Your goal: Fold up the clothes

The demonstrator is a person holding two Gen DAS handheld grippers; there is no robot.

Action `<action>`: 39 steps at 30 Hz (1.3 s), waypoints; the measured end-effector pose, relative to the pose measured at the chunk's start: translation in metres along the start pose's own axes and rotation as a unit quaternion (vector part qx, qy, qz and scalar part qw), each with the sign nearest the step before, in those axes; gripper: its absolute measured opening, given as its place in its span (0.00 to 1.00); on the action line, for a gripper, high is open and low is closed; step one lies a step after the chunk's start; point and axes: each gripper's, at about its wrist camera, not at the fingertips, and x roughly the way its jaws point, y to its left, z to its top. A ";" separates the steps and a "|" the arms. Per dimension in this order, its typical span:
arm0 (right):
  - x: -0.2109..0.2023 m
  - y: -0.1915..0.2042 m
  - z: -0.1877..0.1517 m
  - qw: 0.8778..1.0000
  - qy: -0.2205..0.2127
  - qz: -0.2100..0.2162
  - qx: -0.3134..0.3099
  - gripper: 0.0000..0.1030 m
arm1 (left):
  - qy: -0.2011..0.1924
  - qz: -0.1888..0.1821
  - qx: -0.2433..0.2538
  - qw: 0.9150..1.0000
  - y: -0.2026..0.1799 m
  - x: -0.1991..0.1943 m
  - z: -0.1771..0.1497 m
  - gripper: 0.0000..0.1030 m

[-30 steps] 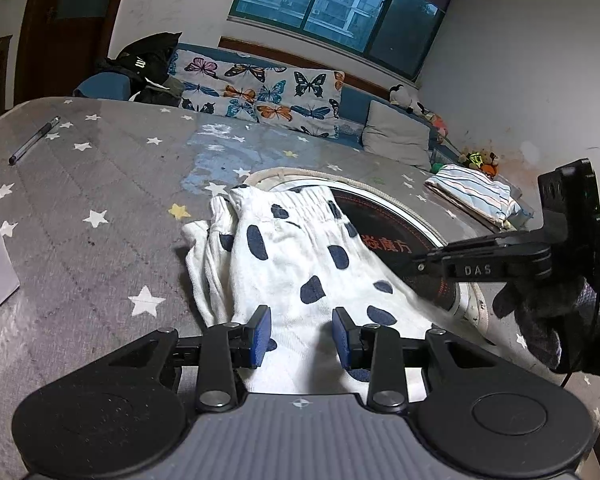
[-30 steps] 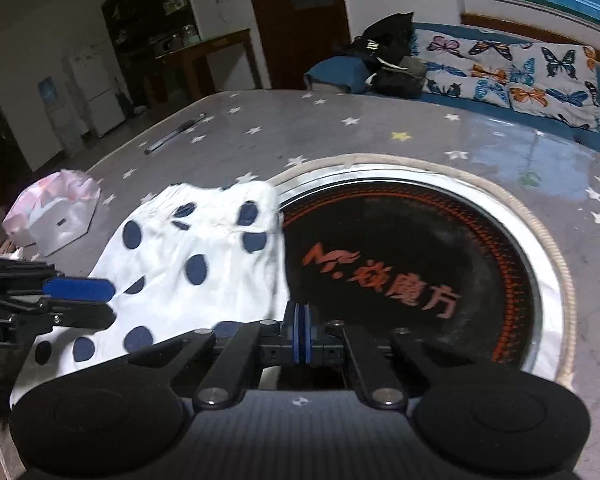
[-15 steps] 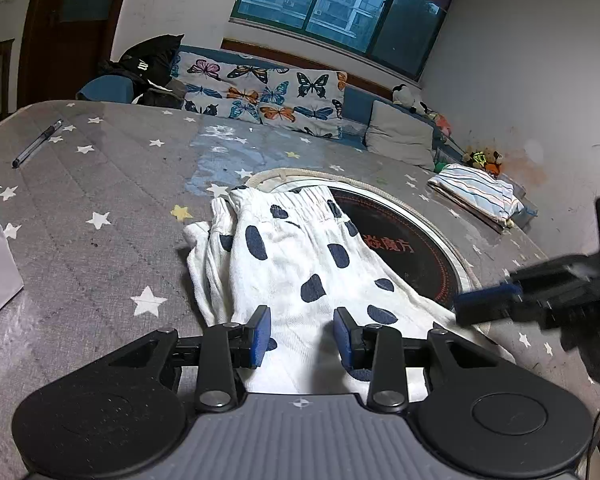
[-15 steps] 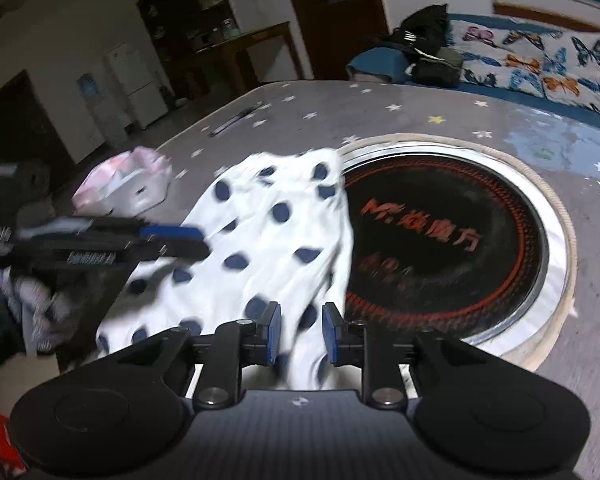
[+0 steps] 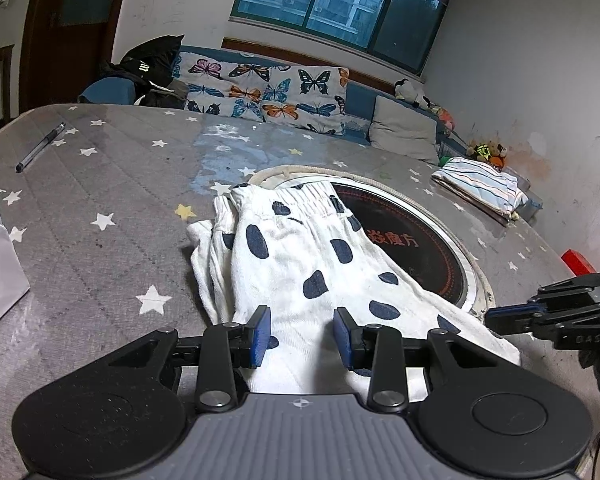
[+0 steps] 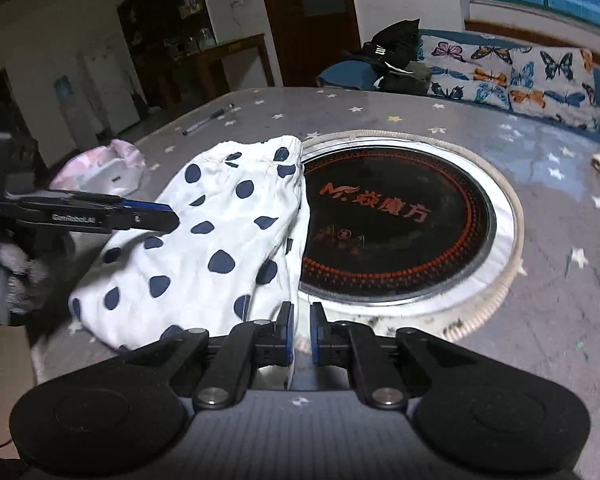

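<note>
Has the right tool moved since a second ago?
Yes. The right tool has gone from the round cooktop to the polka-dot garment near edge.

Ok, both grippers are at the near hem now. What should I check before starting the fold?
1. Left gripper open, fingers either side of the hem of the dotted garment: ok.
2. Right gripper at the hem's other corner, fingers just been closing; fabric actually pinched: cannot tell.
3. Garment lying flat: not ok, its left edge is bunched.
4. Garment clear of the hob: not ok, it overlaps the rim.
5. Fold path free of the pen and the striped cloth: ok, both lie well away.
</note>
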 end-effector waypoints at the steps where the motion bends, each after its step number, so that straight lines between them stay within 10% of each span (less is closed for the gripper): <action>1: -0.002 -0.001 -0.002 1.000 0.001 0.008 0.000 0.10 | 0.001 0.001 0.002 1.000 -0.001 0.000 0.000 0.39; 21: -0.032 -0.017 -0.028 0.983 0.009 0.178 -0.046 0.27 | 0.022 0.047 0.007 0.999 -0.019 0.013 0.006 0.46; 39: 0.007 -0.036 -0.003 0.984 0.005 0.179 -0.008 0.25 | 0.015 0.041 0.026 0.999 -0.038 0.006 0.010 0.46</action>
